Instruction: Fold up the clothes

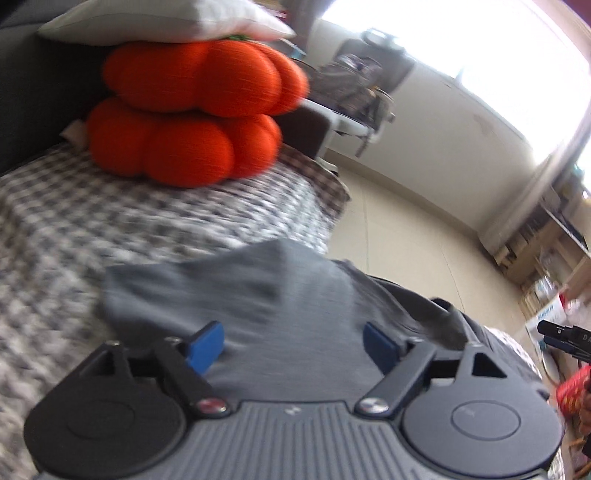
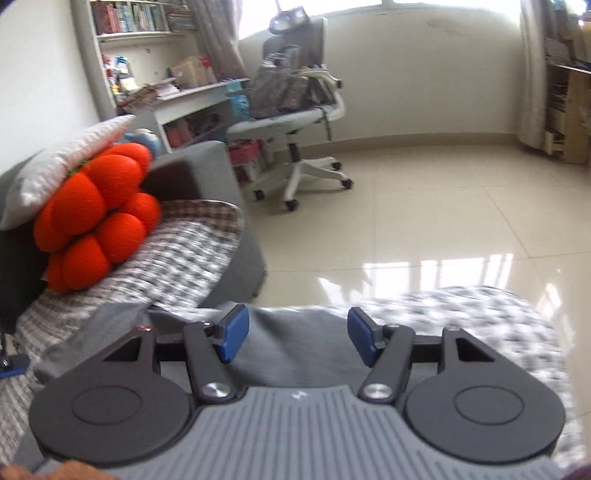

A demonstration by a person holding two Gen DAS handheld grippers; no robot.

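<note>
A grey garment lies on the checked sofa cover, bunched up with a raised fold at its far edge. My left gripper is open just above it, its blue pads apart over the cloth. In the right wrist view the same grey garment lies flat under my right gripper, which is open with blue pads wide apart and nothing between them. The tip of the right gripper shows at the right edge of the left wrist view.
Two orange pumpkin cushions with a white pillow on top stand at the back of the sofa. A white office chair with a bag stands on the tiled floor. Shelves line the walls.
</note>
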